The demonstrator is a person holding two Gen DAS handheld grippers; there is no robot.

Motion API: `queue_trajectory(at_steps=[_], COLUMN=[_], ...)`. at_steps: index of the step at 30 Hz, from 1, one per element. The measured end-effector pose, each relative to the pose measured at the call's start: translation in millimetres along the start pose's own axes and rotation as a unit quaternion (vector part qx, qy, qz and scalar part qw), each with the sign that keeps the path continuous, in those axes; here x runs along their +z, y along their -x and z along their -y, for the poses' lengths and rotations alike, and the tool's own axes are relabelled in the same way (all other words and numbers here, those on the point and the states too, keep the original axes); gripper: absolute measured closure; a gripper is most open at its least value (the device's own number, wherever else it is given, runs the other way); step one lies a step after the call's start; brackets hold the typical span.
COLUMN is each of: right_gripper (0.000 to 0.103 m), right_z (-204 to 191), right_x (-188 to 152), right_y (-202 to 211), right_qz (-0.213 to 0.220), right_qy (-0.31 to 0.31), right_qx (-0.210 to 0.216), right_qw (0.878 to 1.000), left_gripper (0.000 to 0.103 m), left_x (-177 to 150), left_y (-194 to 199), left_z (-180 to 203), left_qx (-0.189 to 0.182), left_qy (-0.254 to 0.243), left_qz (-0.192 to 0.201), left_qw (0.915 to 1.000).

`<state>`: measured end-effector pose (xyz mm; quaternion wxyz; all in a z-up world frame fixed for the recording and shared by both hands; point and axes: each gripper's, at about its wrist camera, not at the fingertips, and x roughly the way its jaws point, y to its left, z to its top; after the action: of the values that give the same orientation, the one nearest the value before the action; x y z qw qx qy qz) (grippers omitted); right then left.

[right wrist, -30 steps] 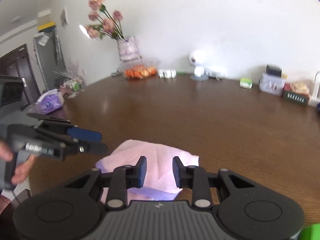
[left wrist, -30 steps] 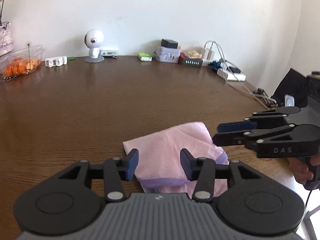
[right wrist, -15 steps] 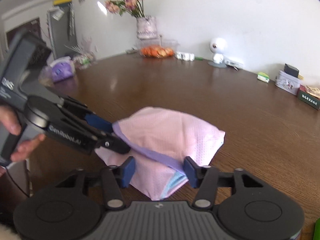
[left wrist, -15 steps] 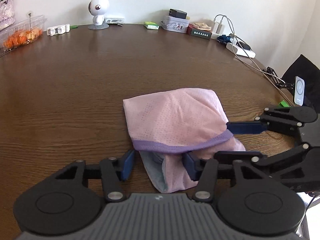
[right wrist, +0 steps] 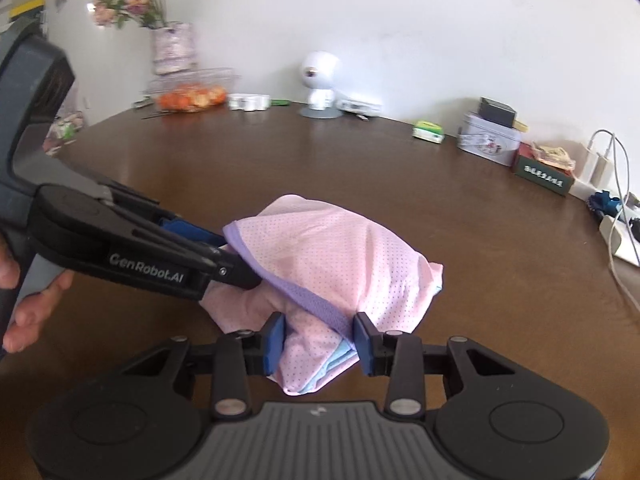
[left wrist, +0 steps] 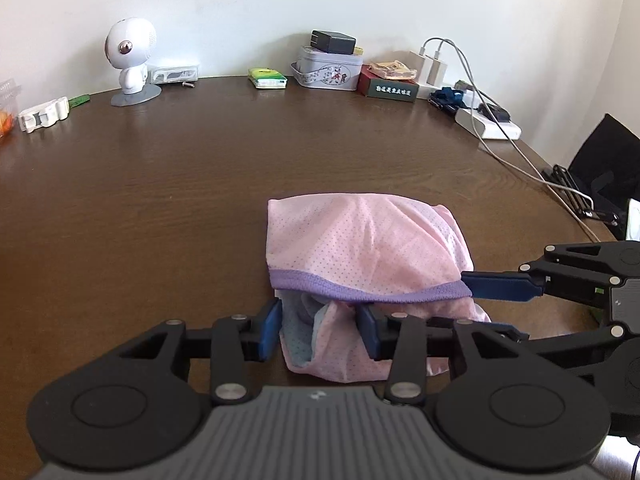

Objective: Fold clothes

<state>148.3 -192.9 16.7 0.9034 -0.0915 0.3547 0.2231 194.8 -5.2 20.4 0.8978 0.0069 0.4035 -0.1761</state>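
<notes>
A pink dotted garment [left wrist: 360,248] with a purple band and a light blue inner layer lies bunched on the brown table [left wrist: 160,184]; it also shows in the right wrist view [right wrist: 328,256]. My left gripper [left wrist: 320,330] is open, its blue pads on either side of the garment's near fold. My right gripper [right wrist: 319,338] is open too, its pads straddling the garment's lower corner. In the left wrist view the right gripper's upper finger [left wrist: 500,285] lies against the purple band. In the right wrist view the left gripper's fingers [right wrist: 200,264] reach the band's left end.
Along the back edge stand a white round camera [left wrist: 130,56], a tin box [left wrist: 328,70], a dark box [left wrist: 388,86], chargers and a power strip [left wrist: 488,126] with cables. A fruit box [right wrist: 190,96] and flower vase [right wrist: 174,48] stand at far left.
Both grippers came down and forward onto the garment, which now sits between each pair of pads. The garment has bunched up higher.
</notes>
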Motion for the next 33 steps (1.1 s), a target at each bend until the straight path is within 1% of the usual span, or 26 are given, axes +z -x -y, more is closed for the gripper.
queue_trajectory(at_steps=[4, 6, 8, 10, 13, 16, 18, 20, 22, 23, 24, 25, 26, 27, 28, 30, 31, 33], right_gripper=[0.068, 0.068, 0.068, 0.068, 0.068, 0.068, 0.069, 0.069, 0.068, 0.063, 0.056, 0.053, 0.046, 0.041, 0.038, 0.028, 0.027, 0.019], right_z=[37.7, 56.6, 69.6, 83.9, 104.3, 113.9, 115.7, 116.1, 115.2, 112.4, 108.0, 102.2, 94.7, 86.7, 80.1, 63.1, 53.8, 33.9], right_x=[33.3, 50.7, 65.8, 78.9, 95.0, 105.2, 108.3, 108.8, 107.7, 105.3, 101.8, 96.7, 88.9, 79.9, 68.7, 38.8, 23.2, -9.8], right_y=[-39.2, -59.4, -77.2, -93.7, -114.7, -128.1, -131.8, -125.4, -112.1, -98.4, -83.5, -67.5, -51.3, -35.6, -18.6, 13.3, 28.9, 56.2], right_qz=[-0.010, -0.014, -0.017, -0.021, -0.023, -0.022, -0.019, -0.013, -0.002, 0.010, 0.019, 0.027, 0.033, 0.035, 0.036, 0.037, 0.039, 0.046], right_qy=[-0.010, -0.019, -0.010, -0.006, -0.018, -0.015, -0.014, -0.021, -0.031, -0.038, -0.042, -0.045, -0.050, -0.056, -0.065, -0.086, -0.097, -0.120], right_qx=[-0.011, -0.016, -0.030, -0.040, -0.042, -0.050, -0.050, -0.056, -0.064, -0.065, -0.064, -0.062, -0.061, -0.061, -0.062, -0.059, -0.057, -0.046], right_qw=[1.000, 1.000, 0.999, 0.999, 0.999, 0.998, 0.998, 0.998, 0.997, 0.997, 0.997, 0.997, 0.996, 0.996, 0.995, 0.994, 0.993, 0.991], left_gripper=[0.061, 0.061, 0.061, 0.061, 0.061, 0.061, 0.060, 0.059, 0.049, 0.040, 0.030, 0.024, 0.016, 0.012, 0.009, 0.002, 0.001, 0.001], left_x=[46.0, 65.2, 84.4, 100.0, 119.4, 132.0, 136.8, 136.2, 130.3, 126.1, 119.1, 110.2, 99.9, 85.5, 70.7, 35.8, 15.9, -22.8], left_y=[-40.5, -60.1, -79.5, -96.4, -117.9, -128.9, -132.2, -127.5, -107.7, -94.5, -77.8, -60.8, -43.7, -26.2, -9.1, 23.0, 38.7, 67.5], left_z=[-4.3, -2.7, -2.2, -3.7, -10.0, -17.3, -22.5, -26.3, -24.0, -21.8, -18.0, -14.0, -9.9, -5.6, -1.9, 0.8, 2.1, 5.9], left_qx=[0.010, 0.020, 0.029, 0.030, 0.029, 0.021, 0.024, 0.024, 0.032, 0.035, 0.032, 0.030, 0.031, 0.038, 0.046, 0.050, 0.048, 0.061], left_qy=[0.009, 0.006, 0.007, 0.015, 0.025, 0.032, 0.045, 0.065, 0.067, 0.064, 0.054, 0.042, 0.032, 0.026, 0.024, 0.043, 0.048, 0.055], left_qz=[0.000, 0.004, 0.007, 0.008, 0.009, 0.006, 0.009, 0.010, 0.020, 0.029, 0.045, 0.057, 0.067, 0.068, 0.067, 0.056, 0.051, 0.045], left_qw=[0.9999, 0.9998, 0.9995, 0.9994, 0.9992, 0.9992, 0.9986, 0.9975, 0.9970, 0.9969, 0.9970, 0.9970, 0.9968, 0.9966, 0.9964, 0.9963, 0.9964, 0.9956])
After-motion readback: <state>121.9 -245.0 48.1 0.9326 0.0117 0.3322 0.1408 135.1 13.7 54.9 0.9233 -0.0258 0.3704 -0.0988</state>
